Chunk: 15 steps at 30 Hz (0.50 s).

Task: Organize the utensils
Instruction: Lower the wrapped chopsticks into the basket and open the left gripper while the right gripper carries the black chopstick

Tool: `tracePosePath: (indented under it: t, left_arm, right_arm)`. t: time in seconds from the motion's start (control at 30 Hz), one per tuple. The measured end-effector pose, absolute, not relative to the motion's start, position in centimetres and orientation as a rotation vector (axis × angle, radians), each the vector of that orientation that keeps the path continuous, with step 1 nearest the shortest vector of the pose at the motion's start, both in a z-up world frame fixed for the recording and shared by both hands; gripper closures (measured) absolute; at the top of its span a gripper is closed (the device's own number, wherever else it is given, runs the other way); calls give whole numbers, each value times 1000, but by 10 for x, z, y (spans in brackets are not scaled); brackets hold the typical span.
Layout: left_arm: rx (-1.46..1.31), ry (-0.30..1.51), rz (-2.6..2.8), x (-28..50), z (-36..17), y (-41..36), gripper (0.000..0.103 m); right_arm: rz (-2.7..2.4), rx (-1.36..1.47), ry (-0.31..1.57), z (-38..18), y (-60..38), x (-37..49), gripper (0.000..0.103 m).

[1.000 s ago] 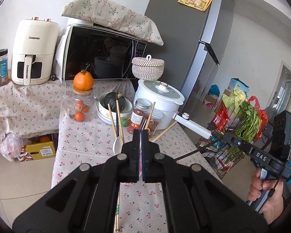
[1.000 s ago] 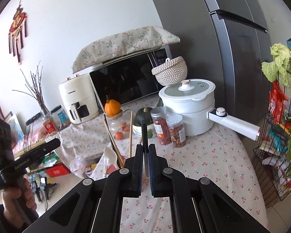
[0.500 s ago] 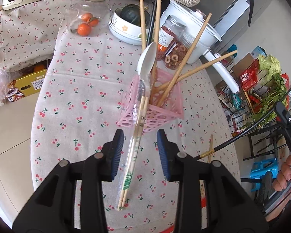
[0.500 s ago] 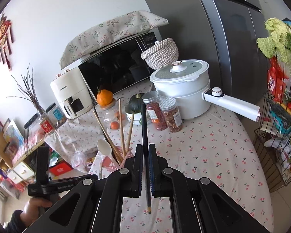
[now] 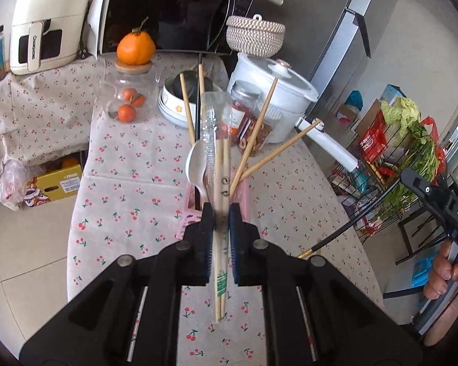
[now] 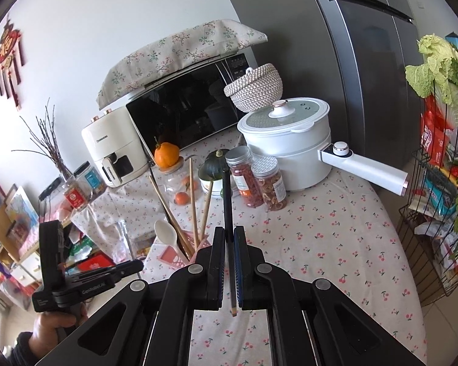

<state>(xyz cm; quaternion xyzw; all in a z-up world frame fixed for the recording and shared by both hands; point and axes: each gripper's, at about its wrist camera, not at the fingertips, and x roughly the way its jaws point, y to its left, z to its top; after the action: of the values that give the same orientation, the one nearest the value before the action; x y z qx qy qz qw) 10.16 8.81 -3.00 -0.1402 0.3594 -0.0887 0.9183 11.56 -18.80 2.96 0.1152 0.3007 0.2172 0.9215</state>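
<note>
Cherry-print cloth covers the counter point(image 5: 131, 201), crowded at the back with a black microwave point(image 5: 168, 12), a white electric pot point(image 6: 287, 149) and snack jars. Near the middle stands the pink lattice utensil basket point(image 5: 187, 213), already holding a white plastic spoon point(image 5: 197, 167) and several loose wooden chopsticks point(image 5: 255, 134). The left tool point(image 5: 220, 222) is closing, its pads pinching a plastic-wrapped pair of bamboo chopsticks point(image 5: 221, 183) just in front of the basket. The right tool point(image 6: 229, 250), off to the side, is clamped narrow on a single black chopstick point(image 6: 227, 201). Both held items have yet to go in, so the sorting looks partly done.
</note>
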Motion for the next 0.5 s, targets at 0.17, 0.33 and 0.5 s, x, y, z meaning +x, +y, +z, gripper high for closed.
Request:
tracePosePath:
  t: [0.17,0.33,0.5]
  left_arm:
    - [-293,525,-153,94,13,97,92]
    - [-289,404,-113,110,26,99,92]
    - [-247,339,-89,125,12,93,92]
  right_arm:
    - [457,258,580,40,-190,115,97]
    - [459,278,580,40,-189,121,97]
    - [460,286,578,39,-188,125,97]
